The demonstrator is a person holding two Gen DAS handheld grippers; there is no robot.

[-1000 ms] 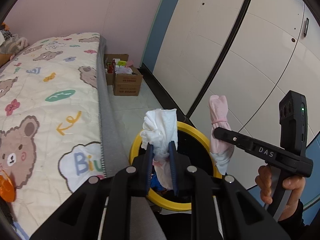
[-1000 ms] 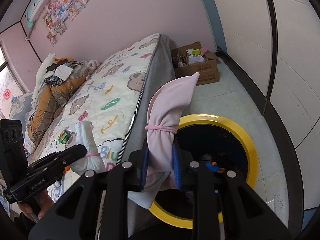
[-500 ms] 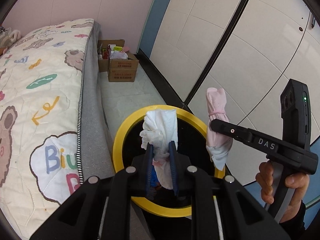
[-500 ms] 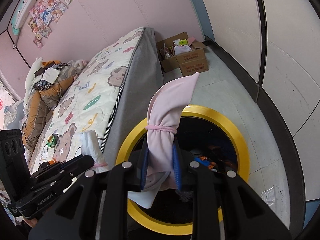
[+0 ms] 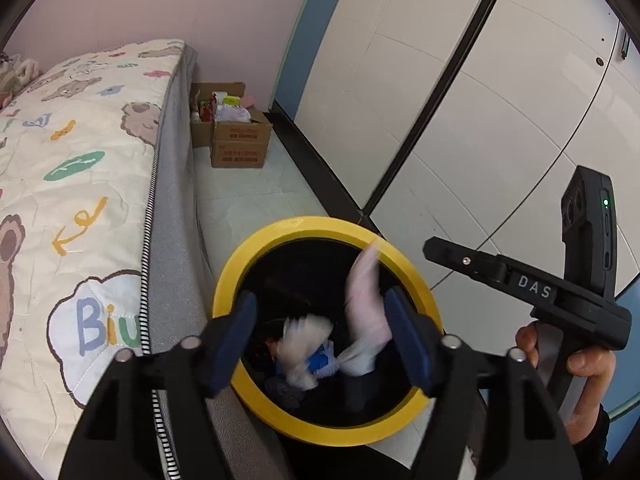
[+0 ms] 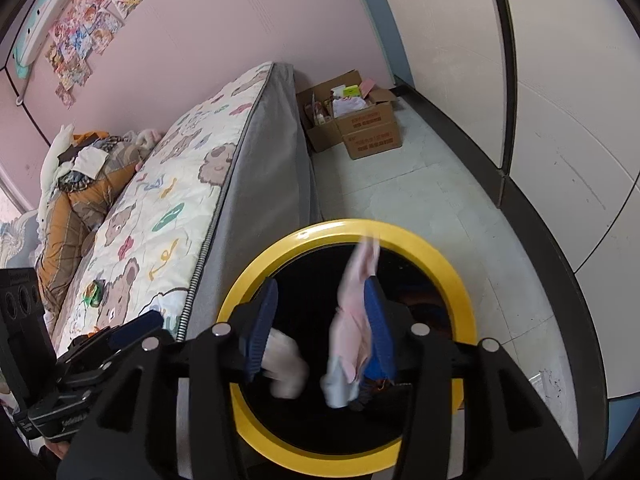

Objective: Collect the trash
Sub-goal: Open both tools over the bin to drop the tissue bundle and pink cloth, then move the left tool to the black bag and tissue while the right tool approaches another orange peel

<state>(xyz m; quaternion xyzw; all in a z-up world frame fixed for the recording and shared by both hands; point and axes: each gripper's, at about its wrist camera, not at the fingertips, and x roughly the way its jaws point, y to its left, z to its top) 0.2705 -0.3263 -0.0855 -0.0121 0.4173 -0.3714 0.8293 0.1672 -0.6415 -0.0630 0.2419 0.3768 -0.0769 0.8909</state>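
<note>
A black bin with a yellow rim [image 5: 280, 228] [image 6: 440, 252] stands on the floor beside the bed. My left gripper [image 5: 320, 332] is open right above its mouth. A white tied bundle [image 5: 304, 344] [image 6: 284, 364] is blurred, falling inside the bin. My right gripper [image 6: 320, 332] is open too, over the bin; it also shows in the left wrist view [image 5: 448, 252]. A pink tied bundle [image 5: 364, 304] [image 6: 352, 320] is blurred in mid-air, dropping into the bin next to my right gripper's right finger. Other trash lies at the bin's bottom.
A bed with a bear-print quilt [image 5: 72, 184] [image 6: 160, 216] and grey side runs along the left. Open cardboard boxes [image 5: 236, 136] [image 6: 360, 124] sit on the tiled floor beyond the bin. White wardrobe doors [image 5: 460, 92] line the right side.
Both grippers have opened over the bin. The white bundle and the pink bundle have left the fingers and are falling into the bin.
</note>
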